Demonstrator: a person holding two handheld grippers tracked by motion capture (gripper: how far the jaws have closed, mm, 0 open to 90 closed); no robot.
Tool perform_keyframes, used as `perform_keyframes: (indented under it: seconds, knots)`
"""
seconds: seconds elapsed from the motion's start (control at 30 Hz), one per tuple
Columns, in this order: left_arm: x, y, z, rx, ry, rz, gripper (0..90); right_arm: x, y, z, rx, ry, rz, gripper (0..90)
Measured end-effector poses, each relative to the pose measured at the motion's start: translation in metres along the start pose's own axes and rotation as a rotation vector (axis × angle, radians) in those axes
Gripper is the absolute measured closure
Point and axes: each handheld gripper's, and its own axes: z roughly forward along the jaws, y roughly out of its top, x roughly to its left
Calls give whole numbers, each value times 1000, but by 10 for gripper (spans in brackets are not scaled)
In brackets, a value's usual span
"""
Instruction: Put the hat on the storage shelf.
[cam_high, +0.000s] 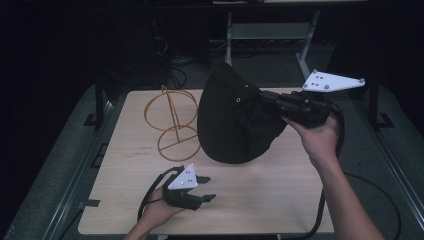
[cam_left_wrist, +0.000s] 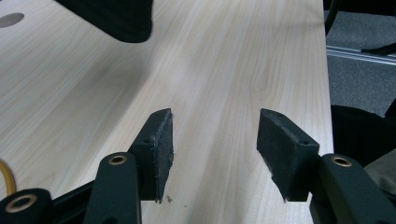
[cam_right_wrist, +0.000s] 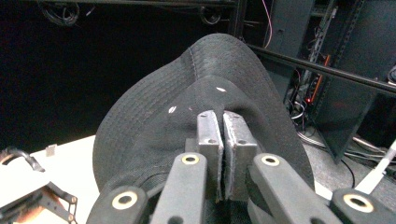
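Right gripper view: right gripper (cam_right_wrist: 222, 140) clamped on floppy black fabric hat (cam_right_wrist: 140, 126); left gripper (cam_left_wrist: 215, 154) apart.

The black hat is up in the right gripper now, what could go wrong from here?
1. The right gripper pinches just a small fold of the black hat, so the fabric might slip out.
2. The hat hangs close beside the gold wire stand; a swing could snag or tip it.
3. The left gripper sits open above the table, empty, so nothing supports the hat's drooping lower edge.
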Motion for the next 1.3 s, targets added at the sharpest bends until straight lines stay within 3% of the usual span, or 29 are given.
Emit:
perform_keyframes:
  seconds: [0.47,1.3]
  knots:
    - [1,-1,0,-14,-22,-20,414,4,39,25,-14,49,-14,865]
    - [5,-2,-3,-35,-27,-15,409,17,98,101,4,137,-44,864]
